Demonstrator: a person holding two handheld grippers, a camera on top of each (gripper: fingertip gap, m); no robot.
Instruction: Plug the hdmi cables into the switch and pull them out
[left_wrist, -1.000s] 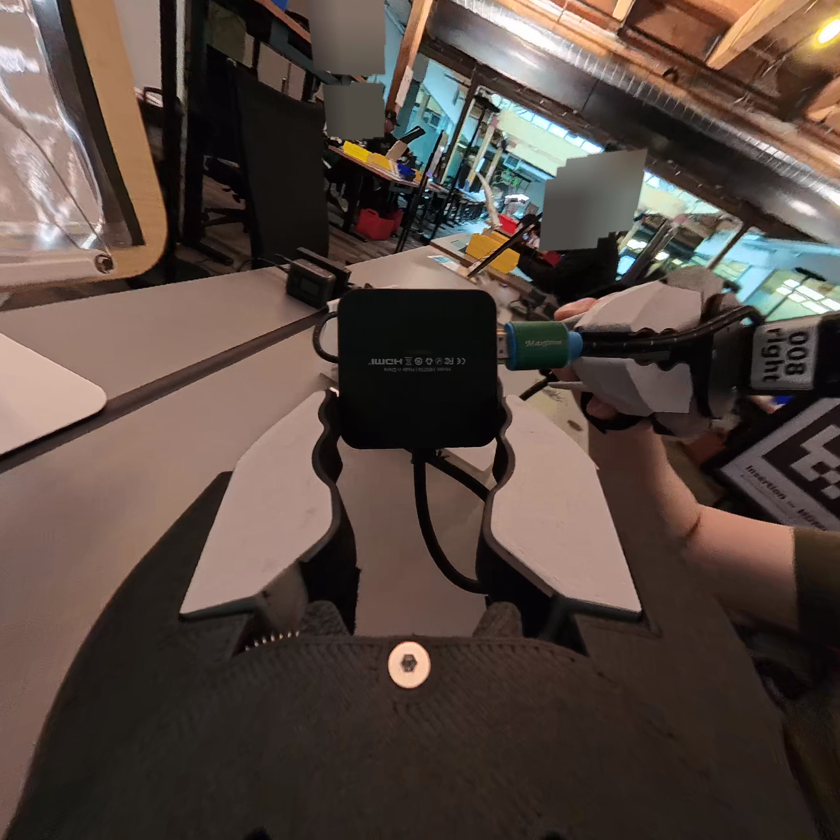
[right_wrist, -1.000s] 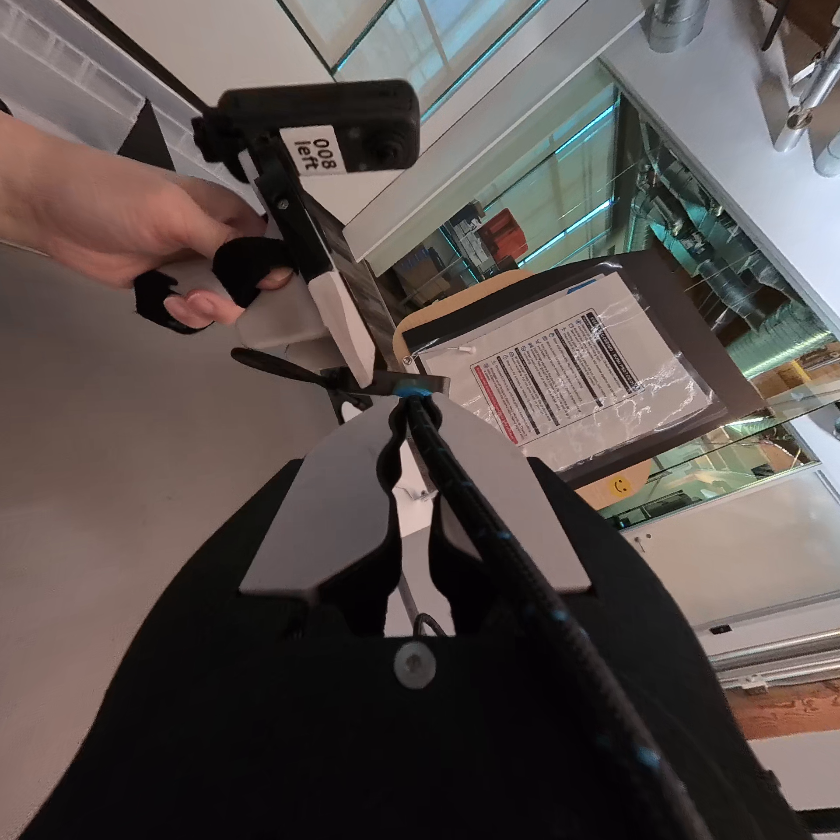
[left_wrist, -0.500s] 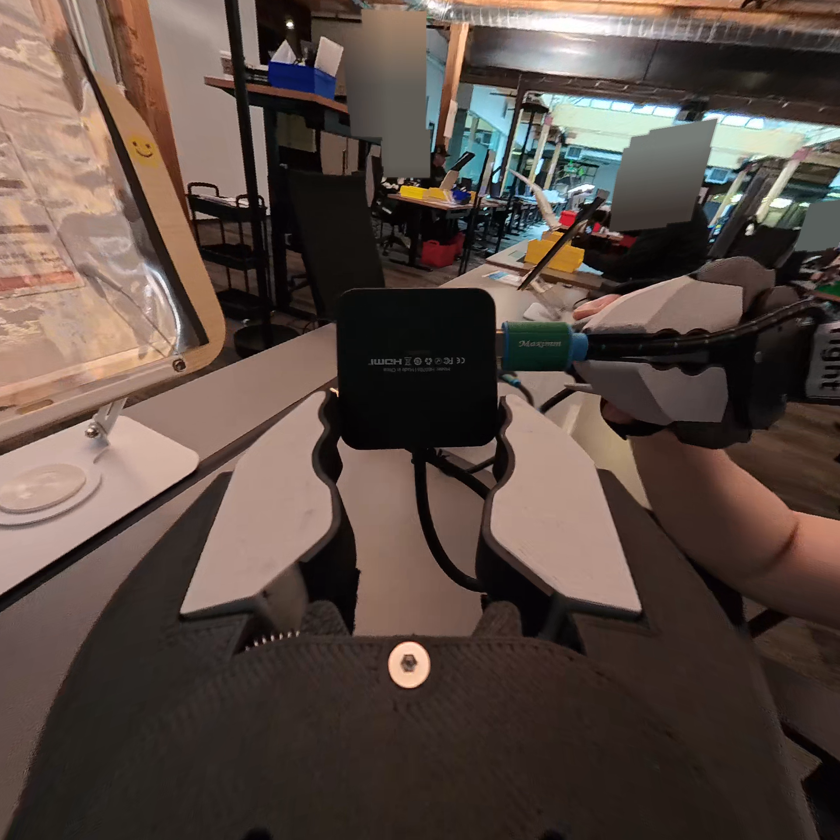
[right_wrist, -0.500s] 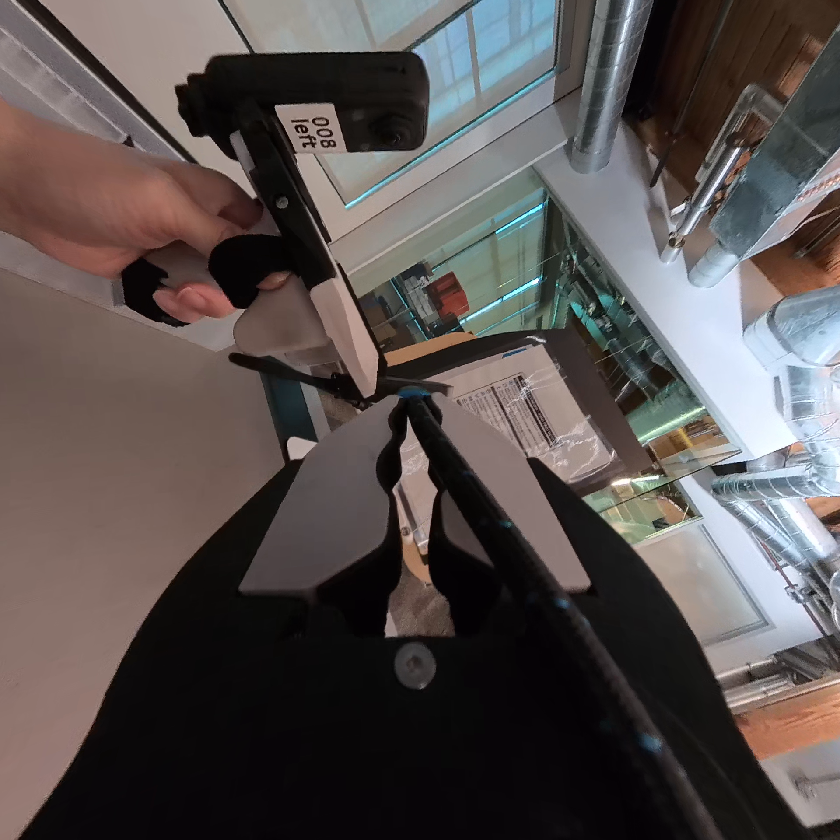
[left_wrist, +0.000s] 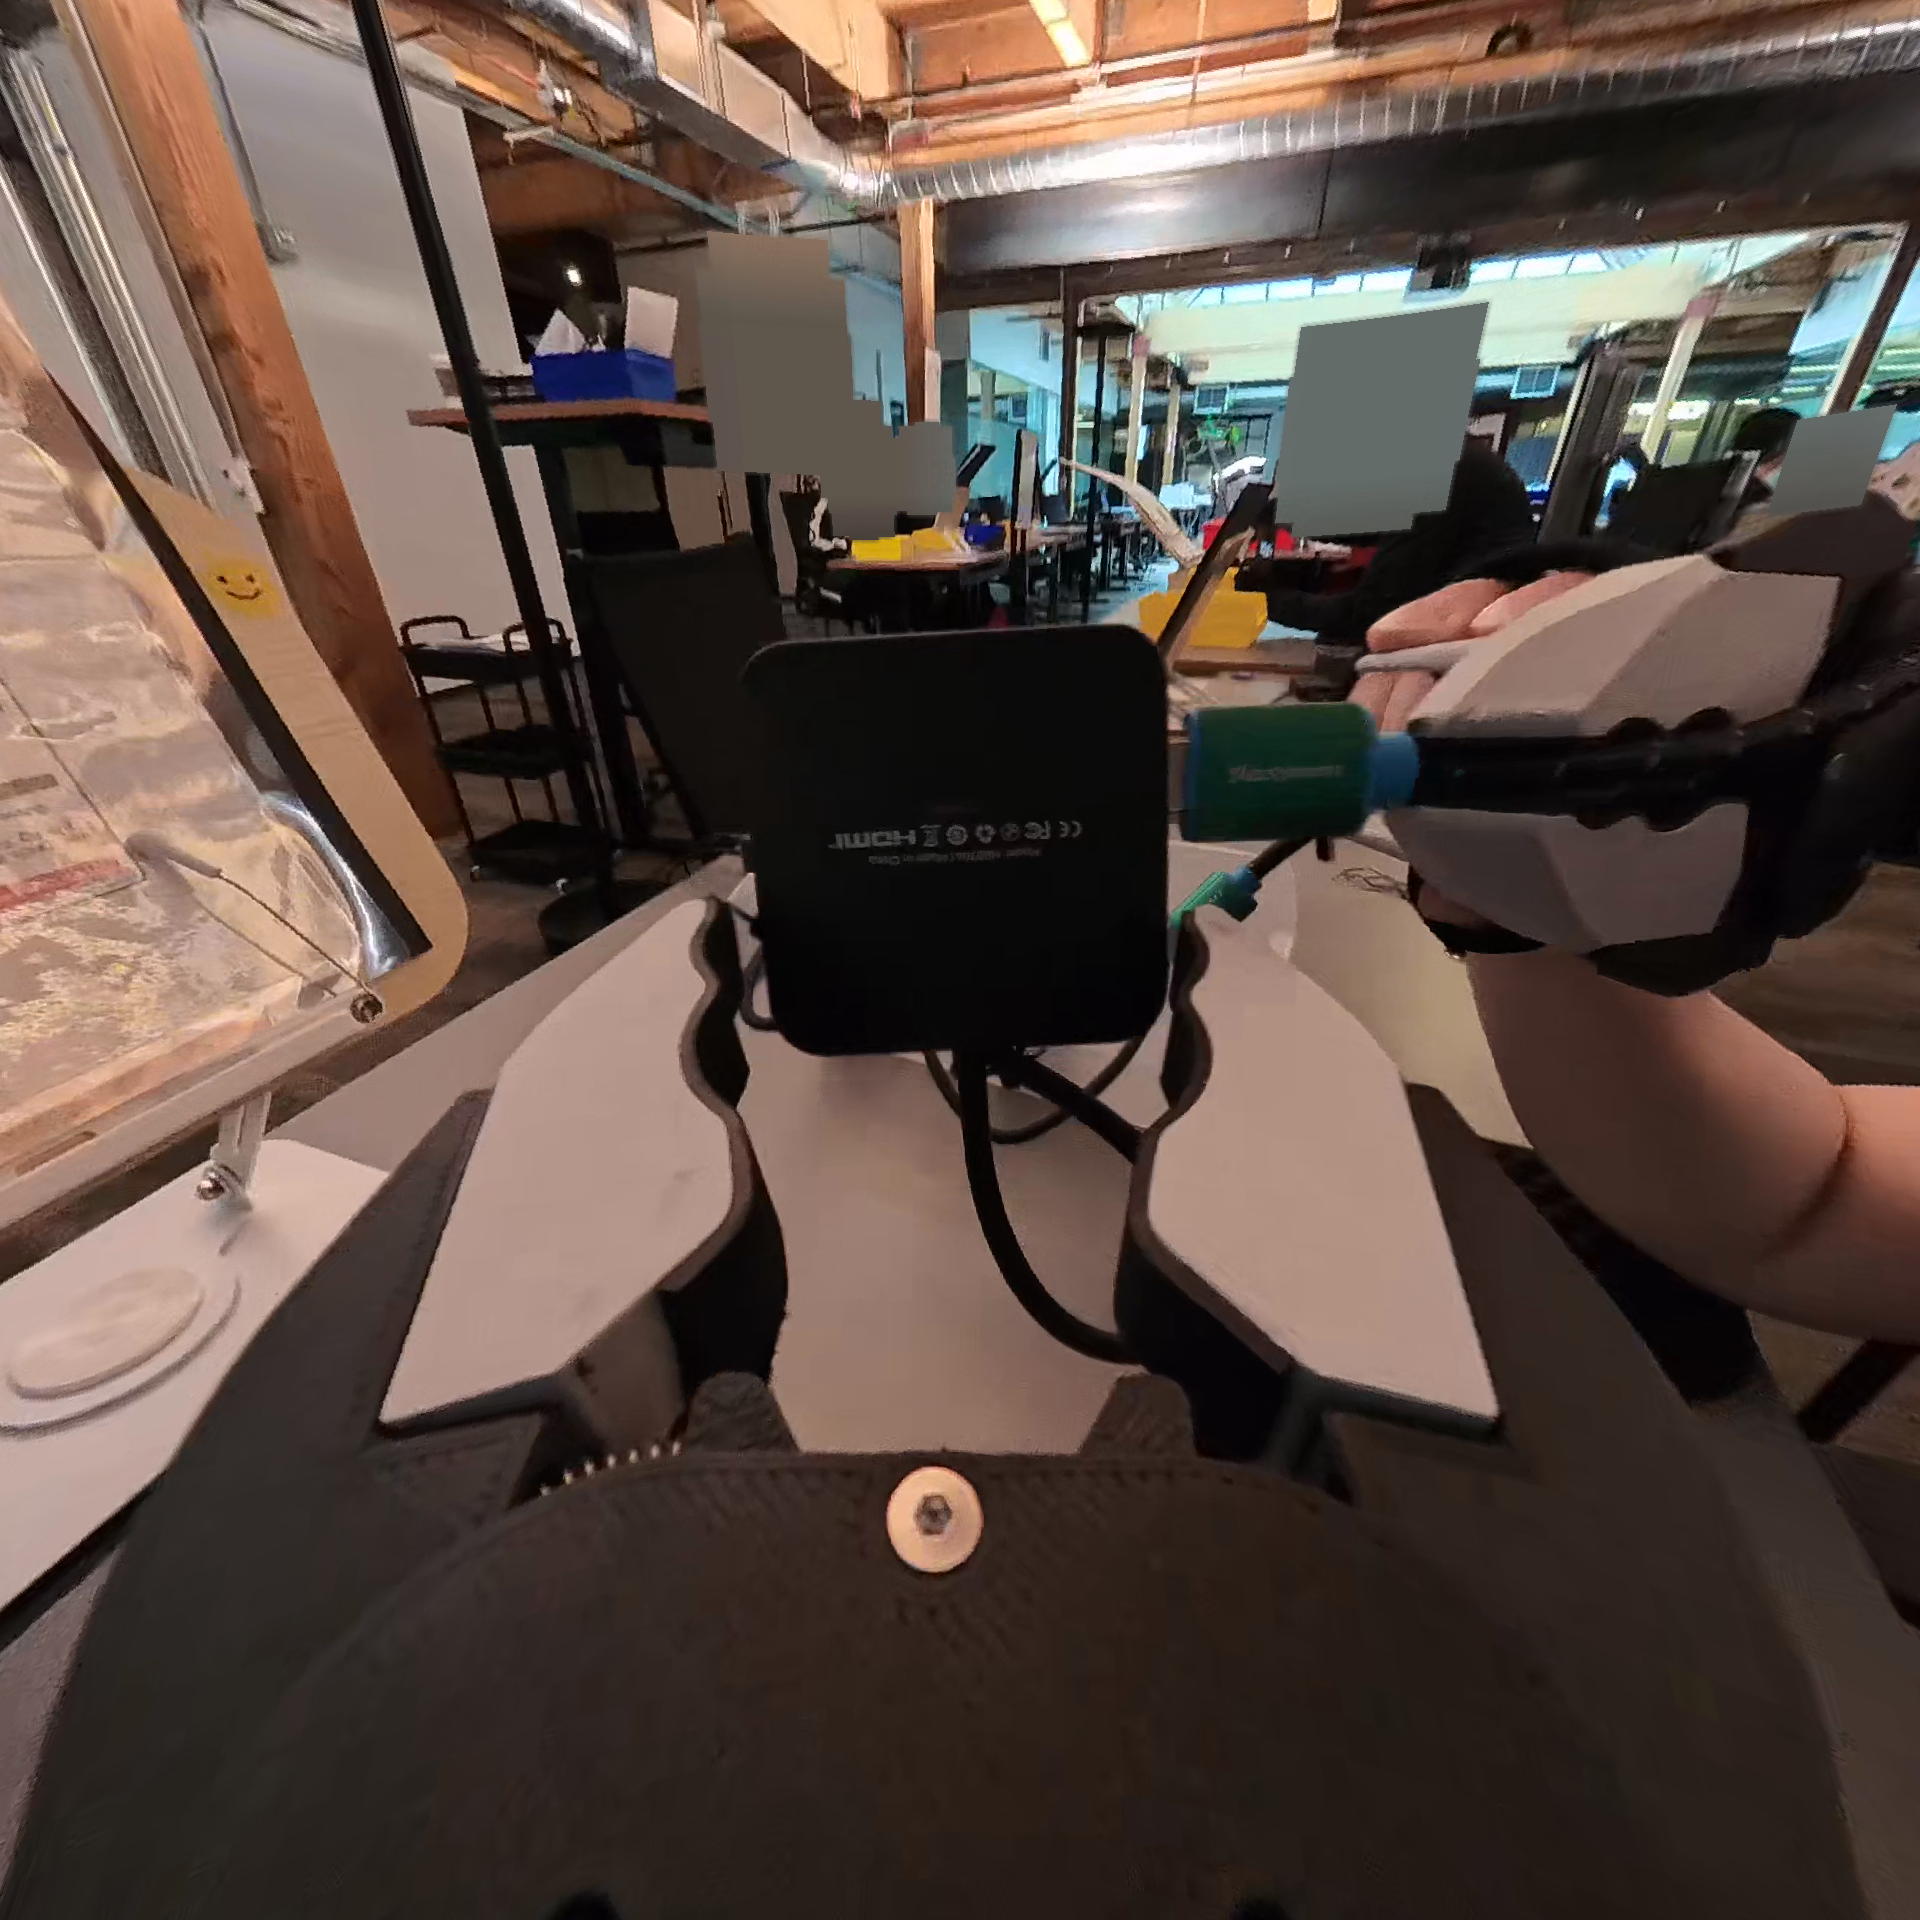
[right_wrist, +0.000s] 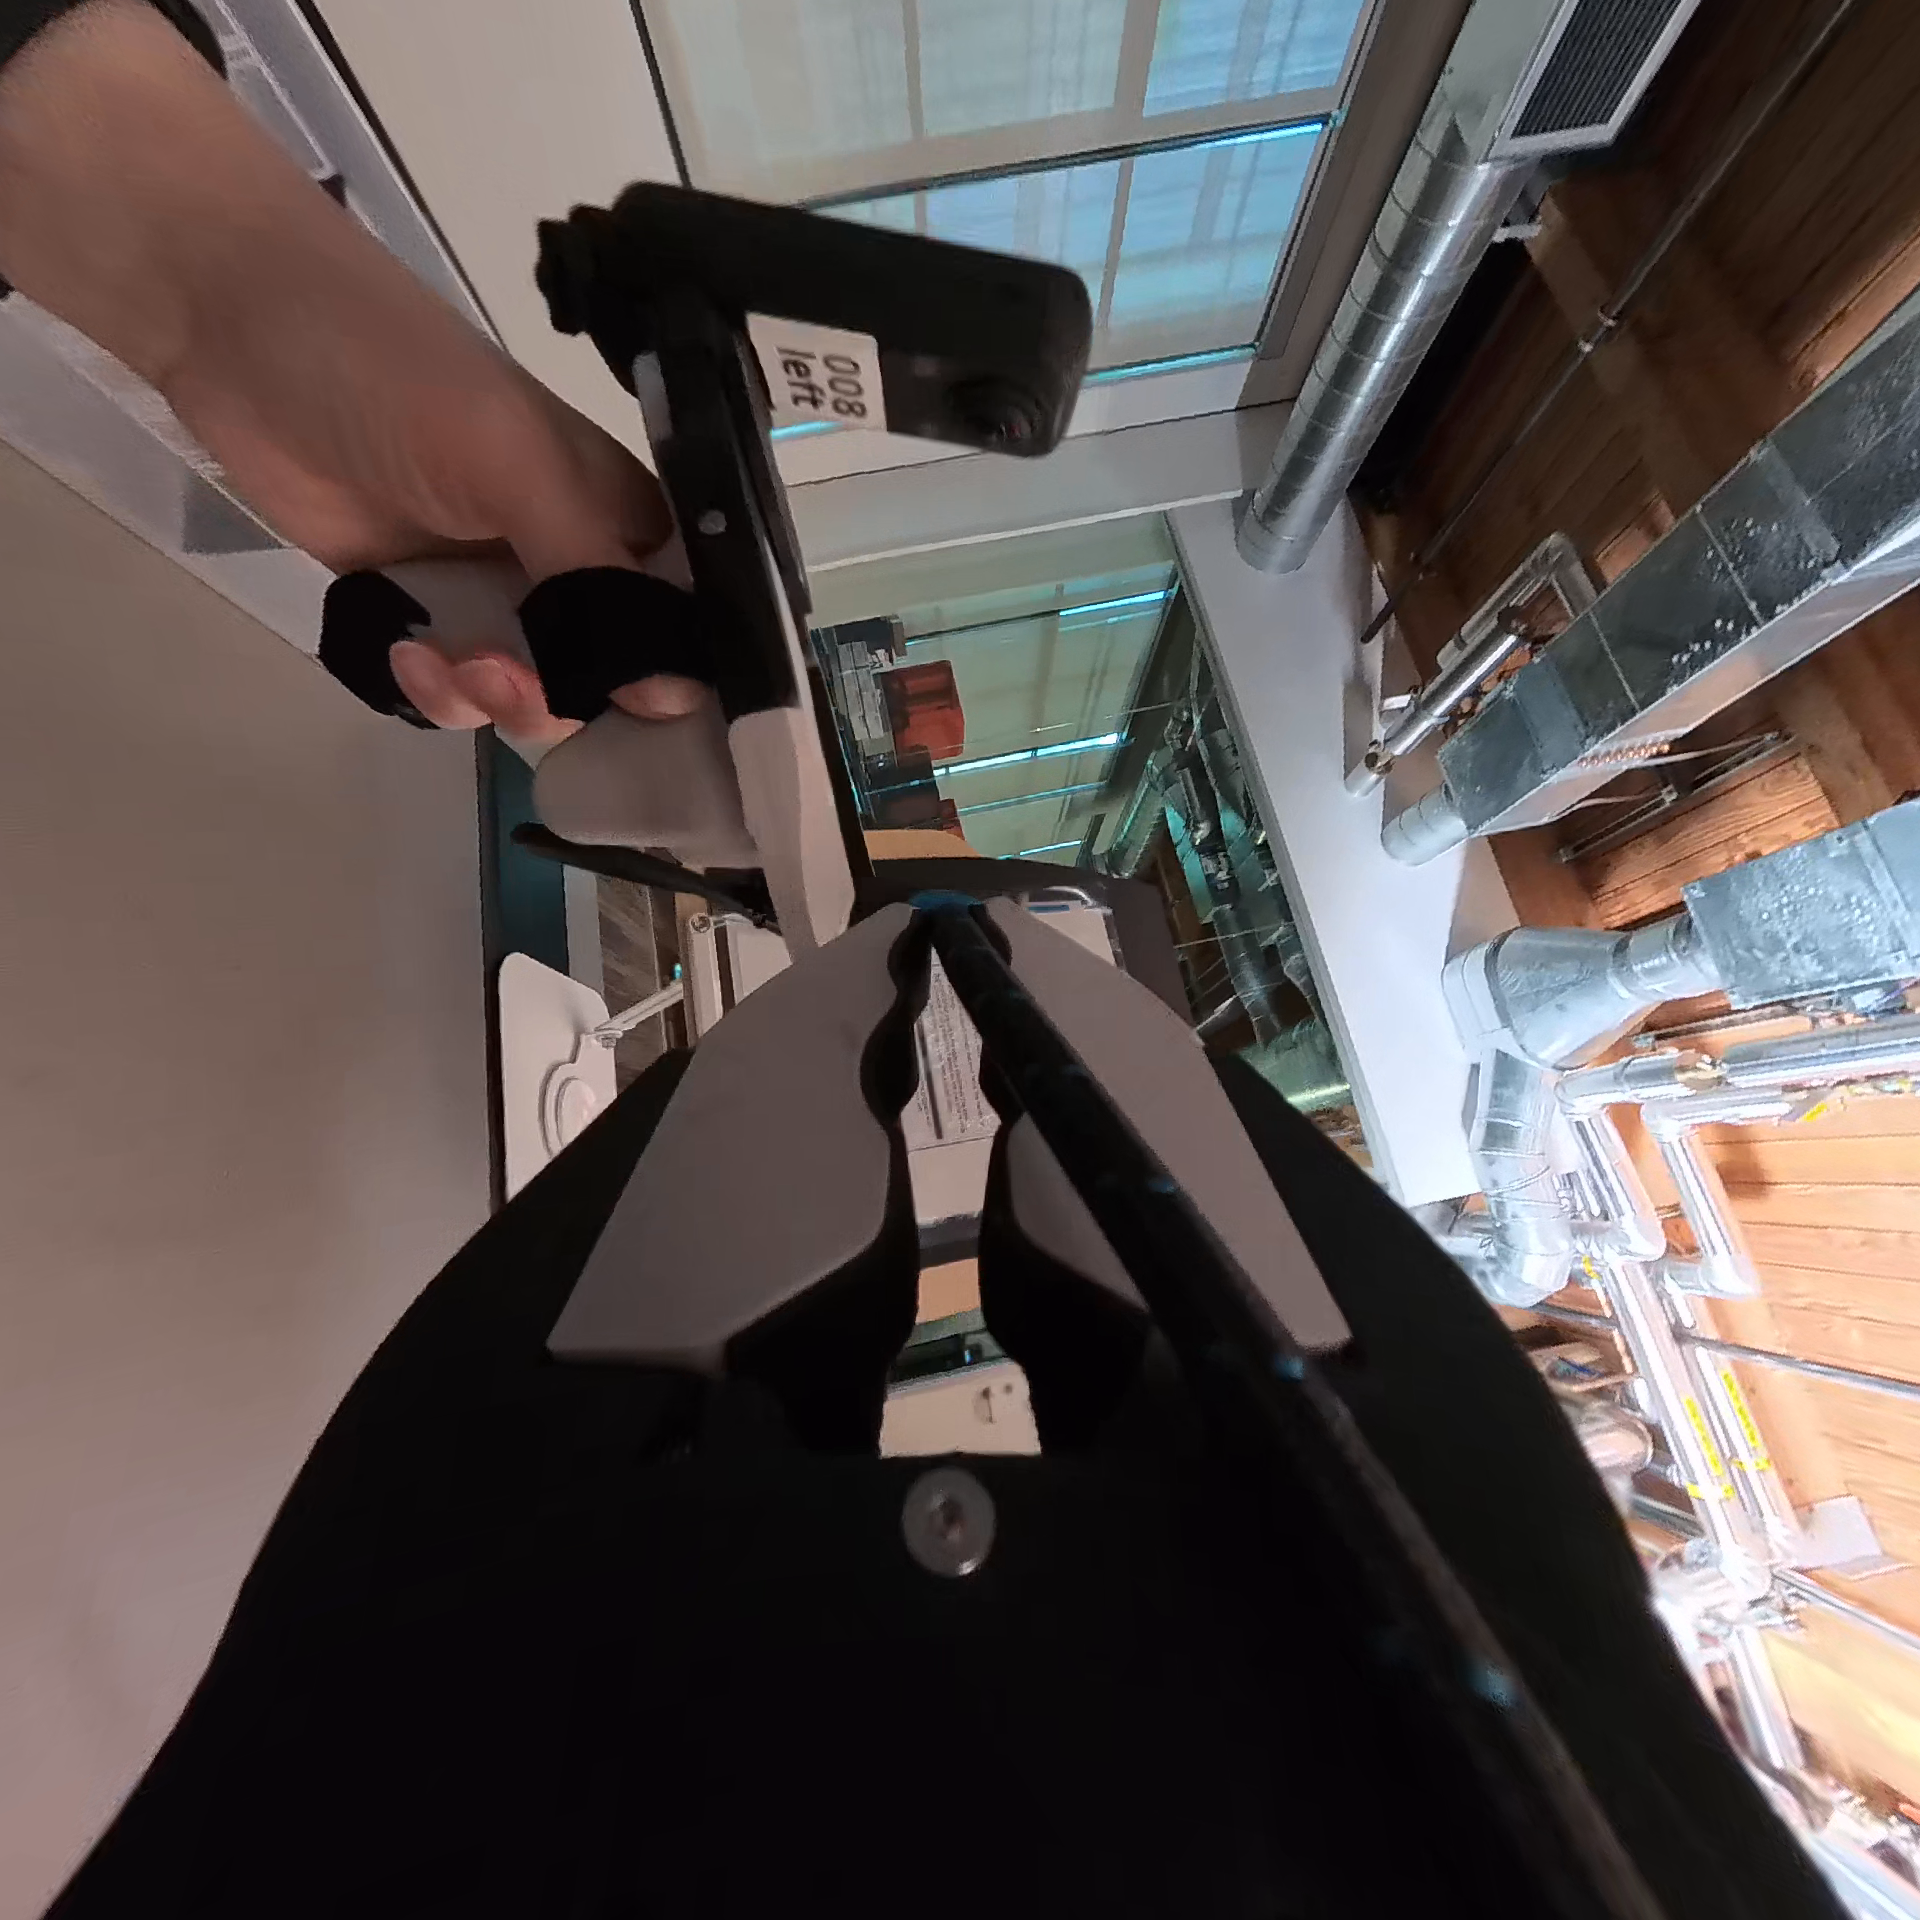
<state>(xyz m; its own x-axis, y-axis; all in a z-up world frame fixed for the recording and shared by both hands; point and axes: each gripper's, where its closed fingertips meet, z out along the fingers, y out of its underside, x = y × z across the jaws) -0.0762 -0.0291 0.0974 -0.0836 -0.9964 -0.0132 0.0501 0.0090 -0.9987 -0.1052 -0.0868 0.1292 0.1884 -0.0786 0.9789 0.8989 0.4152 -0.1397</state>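
Note:
In the left wrist view my left gripper (left_wrist: 956, 935) is shut on the black HDMI switch (left_wrist: 956, 842) and holds it upright above the table. A black cable (left_wrist: 1003, 1205) hangs from the switch's lower edge. My right gripper (left_wrist: 1455, 774) comes in from the right, shut on the braided cable just behind a green plug (left_wrist: 1278, 774) with a blue collar. The plug's metal tip is at the switch's right side; how deep it sits is hidden. A second green plug (left_wrist: 1216, 896) lies on the table. The right wrist view shows my right gripper (right_wrist: 940, 925) clamped on the braided cable (right_wrist: 1049, 1060).
A framed sign board (left_wrist: 156, 831) on a white stand (left_wrist: 125, 1340) is close on the left. The grey table (left_wrist: 883, 1299) is below. The person's forearm (left_wrist: 1662, 1143) crosses the right side. A black pole (left_wrist: 468, 416) and a black chair (left_wrist: 675, 665) stand behind.
Both grippers have swung upward together, so more ceiling shows. The green plug's body has closed most of the gap to the switch's right side compared with one second ago.

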